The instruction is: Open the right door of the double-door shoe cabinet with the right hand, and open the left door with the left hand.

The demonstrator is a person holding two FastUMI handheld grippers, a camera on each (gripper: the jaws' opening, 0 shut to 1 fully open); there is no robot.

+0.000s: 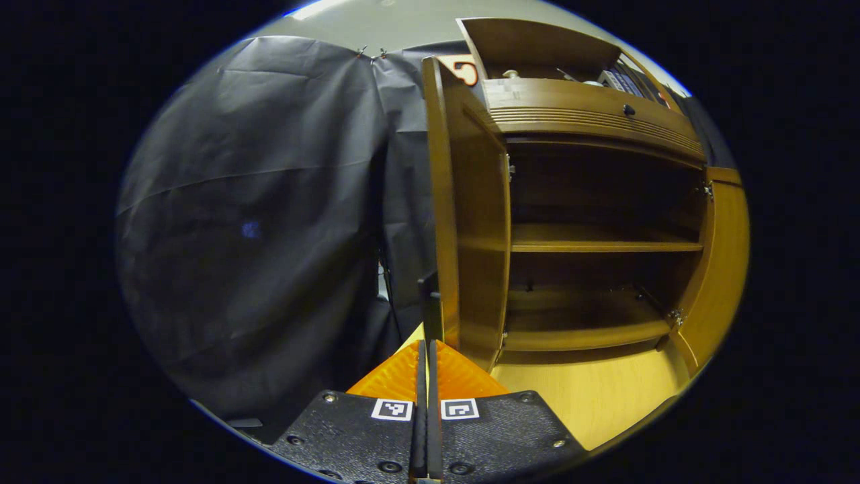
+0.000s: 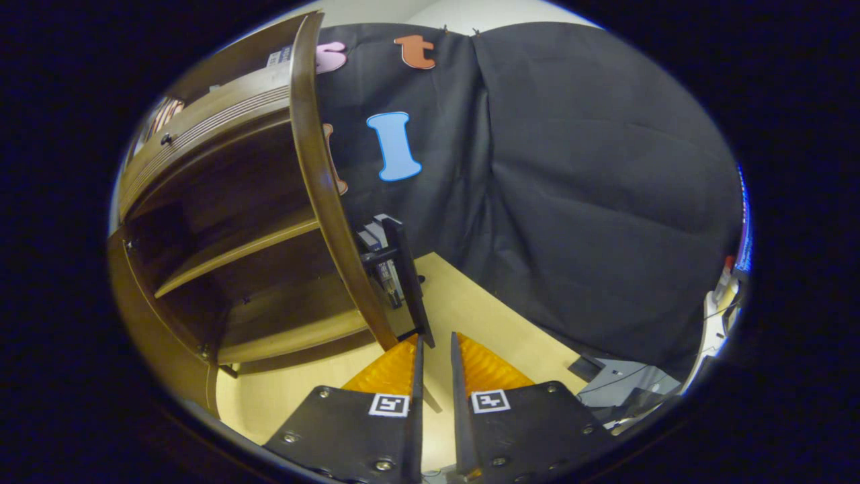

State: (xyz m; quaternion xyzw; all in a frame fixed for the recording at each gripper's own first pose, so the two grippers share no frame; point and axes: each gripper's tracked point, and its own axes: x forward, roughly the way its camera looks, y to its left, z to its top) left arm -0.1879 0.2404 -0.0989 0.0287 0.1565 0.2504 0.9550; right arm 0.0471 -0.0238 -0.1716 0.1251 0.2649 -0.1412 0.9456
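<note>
A wooden double-door shoe cabinet (image 1: 591,121) stands wide open on a pale wood floor (image 1: 591,396), its dark interior up and to the right of the left gripper's jaws. Inside, a middle shelf (image 1: 605,242) runs across the opening above a bottom shelf (image 1: 578,323), and a drawer front with a small dark knob (image 1: 628,109) caps the compartment. The left door (image 1: 447,222) is swung out edge-on, rising straight above the left gripper (image 1: 427,349), with its lower edge just past the fingertips. The far door (image 1: 722,269) stands open at the right of that view.

The left gripper's fingers lie pressed together with only a thin seam between them, nothing visibly caught there; a dark upright bar (image 1: 430,309) rises right ahead of the tips, beside the door's edge.

In the right gripper view, the right door (image 2: 322,188) curves upward from just left of the jaws, its bottom corner near the fingertips. The right gripper (image 2: 435,346) has its fingers slightly apart, a narrow gap between them, gripping nothing. A dark stand (image 2: 396,269) sits just ahead of the tips, beside the door's lower edge. Black cloth (image 2: 591,188) hangs behind, beyond and to the right of the jaws.
</note>
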